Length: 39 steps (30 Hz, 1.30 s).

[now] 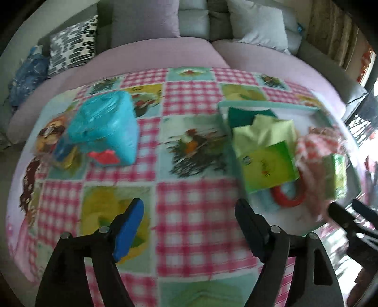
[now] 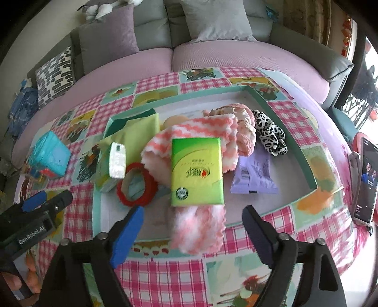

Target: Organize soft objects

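Note:
In the right wrist view a teal-rimmed tray holds a pink-and-white fuzzy towel whose end hangs over the front rim. A green tissue pack lies on the towel. My right gripper stands open just above that towel end, pads apart from it. A second green pack, a red ring, a lime cloth, a purple packet and a leopard-print cloth also lie in the tray. My left gripper is open over the bare tablecloth left of the tray, holding nothing.
A blue tissue pack lies on the checked tablecloth at the left, with small coloured items beside it. A phone stands propped at the table's right edge. A sofa with cushions runs behind the table.

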Tool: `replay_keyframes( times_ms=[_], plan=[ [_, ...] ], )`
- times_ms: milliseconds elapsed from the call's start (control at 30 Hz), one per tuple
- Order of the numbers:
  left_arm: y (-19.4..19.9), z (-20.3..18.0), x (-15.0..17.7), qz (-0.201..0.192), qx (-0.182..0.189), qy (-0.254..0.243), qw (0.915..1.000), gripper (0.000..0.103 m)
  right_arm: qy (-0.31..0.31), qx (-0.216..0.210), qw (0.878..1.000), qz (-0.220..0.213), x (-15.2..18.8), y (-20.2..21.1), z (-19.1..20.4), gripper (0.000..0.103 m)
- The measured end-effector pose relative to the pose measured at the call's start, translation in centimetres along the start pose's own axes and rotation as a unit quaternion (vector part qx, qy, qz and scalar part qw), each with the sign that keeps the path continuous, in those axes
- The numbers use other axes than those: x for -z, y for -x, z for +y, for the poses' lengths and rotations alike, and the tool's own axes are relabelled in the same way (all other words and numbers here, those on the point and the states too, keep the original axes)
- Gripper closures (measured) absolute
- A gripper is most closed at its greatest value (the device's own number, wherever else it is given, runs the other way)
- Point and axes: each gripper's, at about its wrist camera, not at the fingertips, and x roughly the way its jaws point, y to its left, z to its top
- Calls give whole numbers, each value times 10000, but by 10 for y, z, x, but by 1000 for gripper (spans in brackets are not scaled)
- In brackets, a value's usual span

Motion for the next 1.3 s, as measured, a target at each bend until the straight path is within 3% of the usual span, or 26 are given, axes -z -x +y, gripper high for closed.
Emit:
replay_keyframes(
  times_ms=[67, 133, 1300],
  plan=[
    [-1, 6, 5, 30, -105, 26, 9999, 18, 34, 9, 10000, -13, 3, 2, 2, 0],
    [1, 10, 10, 25, -185, 48, 9998, 10, 65, 9, 10000, -21, 6, 4, 4, 0],
    [11, 18, 24, 214, -810, 47, 9965, 10, 282, 2, 9996, 85, 19, 4, 16, 0]
  ],
)
